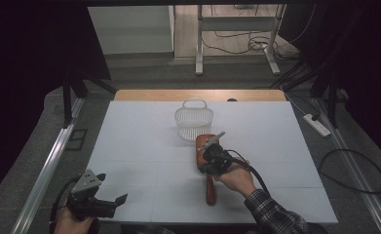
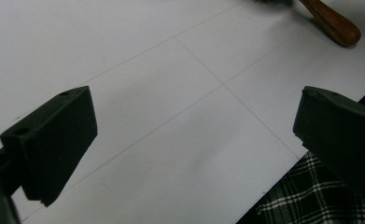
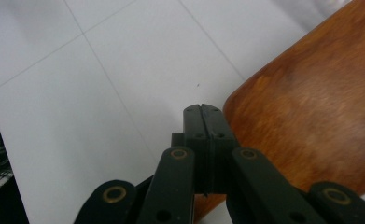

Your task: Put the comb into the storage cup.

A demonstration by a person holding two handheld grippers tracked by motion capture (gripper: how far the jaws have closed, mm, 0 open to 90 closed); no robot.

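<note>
White table board (image 1: pixel 129 146) lies under our grippers. Our right gripper (image 1: pixel 212 145), jaws closed together on nothing, rests over the wooden brush (image 1: pixel 210 190), whose long axis runs toward the basket (image 1: pixel 193 120). Left gripper (image 1: pixel 111 201) is wide open, empty, well apart.

Reddish-brown wooden brush (image 1: pixel 206 156), seemingly white basket (image 1: pixel 193 119), plaid black-and-white sleeve (image 1: pixel 271 213).

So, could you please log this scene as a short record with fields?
Surface: white table top
Tool: brown wooden brush, flat, handle toward the person
Container: white slotted plastic basket, upright, just beyond the brush head
Right tongs: shut with nothing between them, over the brush head
Left tongs: open, holding nothing, at the near left edge
</note>
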